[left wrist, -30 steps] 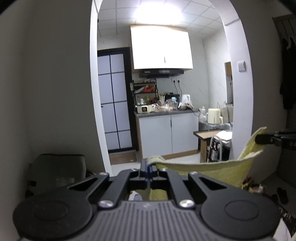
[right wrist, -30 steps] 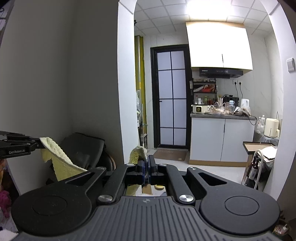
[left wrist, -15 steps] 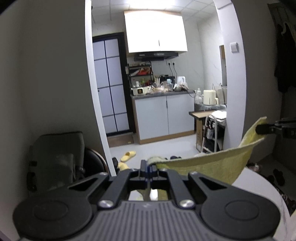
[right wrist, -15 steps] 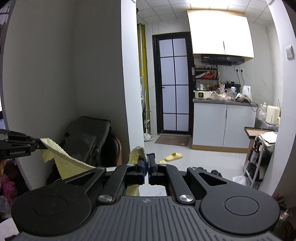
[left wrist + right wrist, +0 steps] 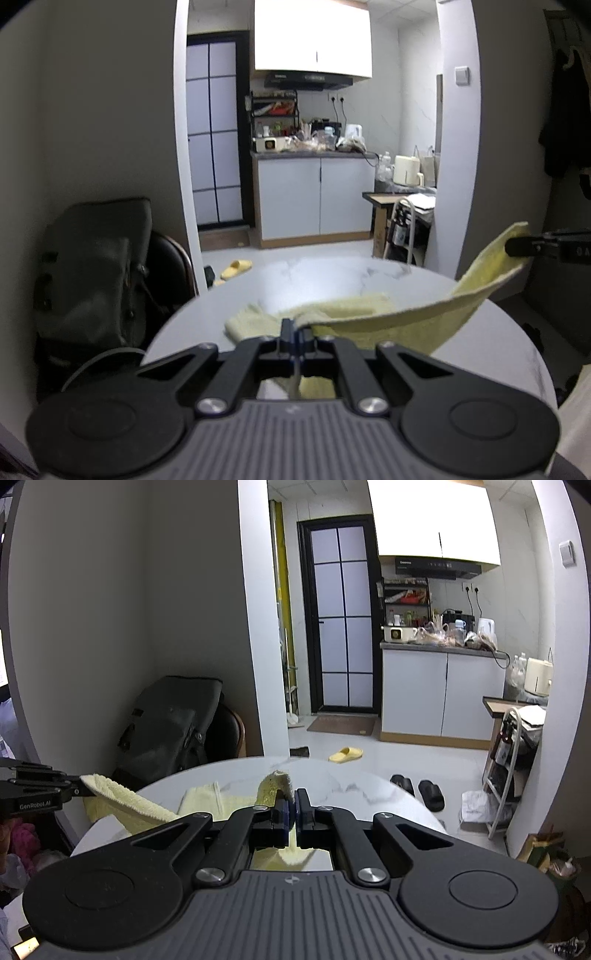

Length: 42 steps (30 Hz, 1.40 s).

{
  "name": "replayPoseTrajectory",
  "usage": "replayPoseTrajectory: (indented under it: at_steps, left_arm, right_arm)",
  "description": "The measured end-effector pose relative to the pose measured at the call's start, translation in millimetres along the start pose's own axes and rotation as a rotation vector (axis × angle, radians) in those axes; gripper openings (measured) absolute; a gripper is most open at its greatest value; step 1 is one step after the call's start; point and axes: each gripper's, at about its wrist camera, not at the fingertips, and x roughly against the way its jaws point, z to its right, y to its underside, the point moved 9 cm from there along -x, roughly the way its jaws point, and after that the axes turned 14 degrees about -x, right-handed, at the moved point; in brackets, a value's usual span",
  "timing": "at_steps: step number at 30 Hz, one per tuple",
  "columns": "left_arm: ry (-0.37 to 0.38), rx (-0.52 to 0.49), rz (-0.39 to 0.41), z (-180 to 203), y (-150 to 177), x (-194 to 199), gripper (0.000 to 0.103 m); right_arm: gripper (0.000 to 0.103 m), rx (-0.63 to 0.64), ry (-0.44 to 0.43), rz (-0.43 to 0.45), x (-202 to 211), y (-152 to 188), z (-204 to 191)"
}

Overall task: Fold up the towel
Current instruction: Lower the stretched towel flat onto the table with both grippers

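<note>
Left wrist view: the towel [image 5: 388, 325] is pale yellow, with a soft looped texture; one corner is pinched in the left tongs [image 5: 296, 329], whose jaws are closed on the cloth; from there the upper edge runs as a long band up to the right, to the right tongs [image 5: 511, 245], which grip the other corner at the right border of the picture; the lower part of the towel lies in loose folds on the round white marbled surface [image 5: 332, 273], so the cloth is partly hanging and partly resting; behind, a dark bag [image 5: 96, 266] sits on a chair, a yellow slipper [image 5: 236, 268] lies on the floor, and a kitchen counter [image 5: 314, 153] is crowded with small things that are too small to tell

Right wrist view: the right tongs [image 5: 291, 806] are closed on a bunched corner of the towel [image 5: 275, 786], which stands up just above the jaws; the left tongs [image 5: 75, 788] come in from the left border and clamp the other corner; between them the yellow edge sags down to the surface [image 5: 351, 779]; a flat folded part [image 5: 203, 797] lies on the surface beyond the sagging edge; on the floor are the yellow slipper [image 5: 345, 754] and a pair of black slippers [image 5: 417, 790]; a rack [image 5: 513, 760] at the right holds bottles
</note>
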Motion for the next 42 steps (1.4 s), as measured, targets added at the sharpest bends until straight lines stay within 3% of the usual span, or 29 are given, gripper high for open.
replayPoseTrajectory:
  at_steps: [8,16,22,29,42]
  left_arm:
    - [0.051,0.013,-0.053,22.4,38.0,9.4,0.002]
    - [0.086,0.131,-0.072,60.0,79.3,15.5,0.002]
    - [0.063,0.211,-0.091,57.9,101.6,18.2,0.002]
    - [0.046,0.202,-0.107,58.6,110.2,22.0,0.003]
    - [-0.005,0.189,-0.141,55.1,125.5,27.6,0.024]
  right_arm:
    - [0.004,-0.039,0.021,-0.056,18.2,41.1,14.8]
    - [0.004,-0.103,0.051,-0.132,23.6,85.9,40.9]
    - [0.004,-0.122,0.054,-0.173,28.2,105.5,47.9]
    - [0.004,-0.149,0.041,-0.190,30.5,116.2,47.5]
    - [0.007,-0.160,0.054,-0.197,33.6,128.5,49.5]
